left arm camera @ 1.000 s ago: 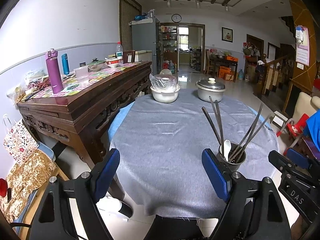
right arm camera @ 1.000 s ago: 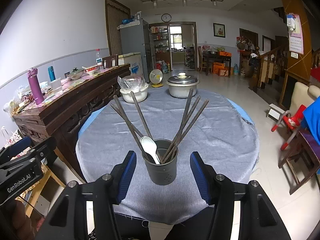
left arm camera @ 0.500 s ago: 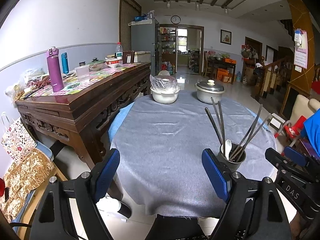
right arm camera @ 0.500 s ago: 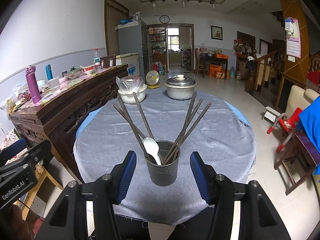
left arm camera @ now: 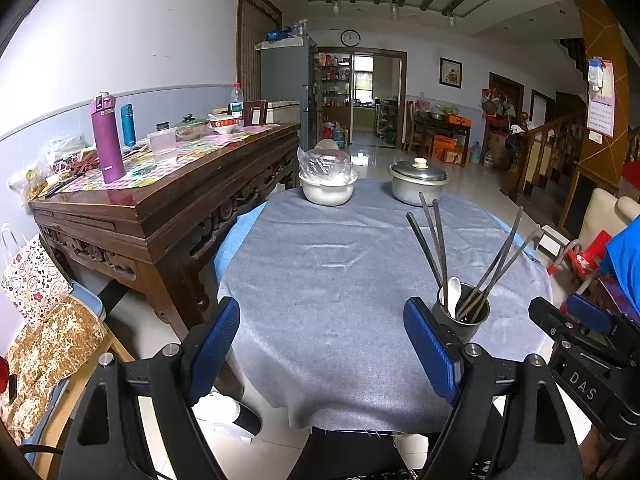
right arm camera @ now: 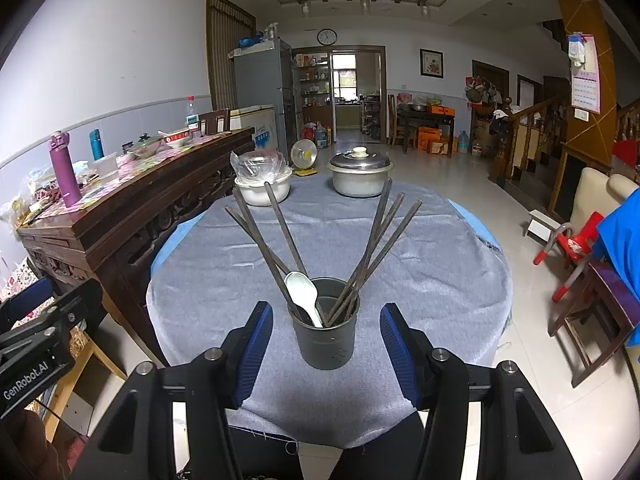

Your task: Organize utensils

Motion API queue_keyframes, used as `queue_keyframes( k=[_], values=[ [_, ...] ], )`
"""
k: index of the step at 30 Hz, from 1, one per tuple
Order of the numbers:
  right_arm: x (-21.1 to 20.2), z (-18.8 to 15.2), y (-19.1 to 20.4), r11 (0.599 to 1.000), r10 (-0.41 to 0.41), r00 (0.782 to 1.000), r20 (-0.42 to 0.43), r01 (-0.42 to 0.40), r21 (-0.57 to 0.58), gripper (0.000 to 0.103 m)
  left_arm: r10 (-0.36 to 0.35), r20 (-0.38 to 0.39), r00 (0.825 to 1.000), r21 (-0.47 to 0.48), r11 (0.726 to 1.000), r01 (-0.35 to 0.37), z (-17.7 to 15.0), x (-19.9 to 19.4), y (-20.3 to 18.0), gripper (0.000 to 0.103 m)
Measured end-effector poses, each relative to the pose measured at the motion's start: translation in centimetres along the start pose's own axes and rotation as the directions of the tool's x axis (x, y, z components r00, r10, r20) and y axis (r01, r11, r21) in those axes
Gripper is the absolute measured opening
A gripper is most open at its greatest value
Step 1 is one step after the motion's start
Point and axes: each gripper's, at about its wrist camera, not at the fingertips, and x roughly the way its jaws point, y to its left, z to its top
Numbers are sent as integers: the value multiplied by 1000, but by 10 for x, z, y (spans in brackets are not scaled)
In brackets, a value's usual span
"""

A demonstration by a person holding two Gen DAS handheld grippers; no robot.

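A dark metal utensil cup stands near the front edge of the round table with a grey cloth. It holds several dark chopsticks fanned left and right, and a white spoon. My right gripper is open, its blue pads on either side of the cup, apart from it. In the left wrist view the cup sits just right of my open, empty left gripper, which hangs over the table's front edge.
A white bowl covered with plastic and a lidded metal pot stand at the table's far side. A dark wooden sideboard with bottles stands to the left. Chairs stand to the right.
Both grippers have drawn back slightly and risen a little; the cup looks a bit farther away. Both stay open and the cup's contents are unchanged.
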Motion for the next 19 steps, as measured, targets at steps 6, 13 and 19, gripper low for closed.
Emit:
queue_keyframes(
  k=[6, 13, 19],
  values=[
    [-3, -7, -11, 1000, -9, 1000, 6, 9, 28, 60, 2, -5, 1000, 18, 1000, -1, -1, 1, -10, 84],
    [-1, -13, -26, 999, -12, 1000, -3, 12, 53, 60, -11, -12, 1000, 40, 999, 12, -2, 4, -24, 84],
    [11, -14, -51, 996, -33, 999, -10, 34, 83, 60, -25, -5, 1000, -20, 1000, 25, 9, 23, -14, 84]
  ],
)
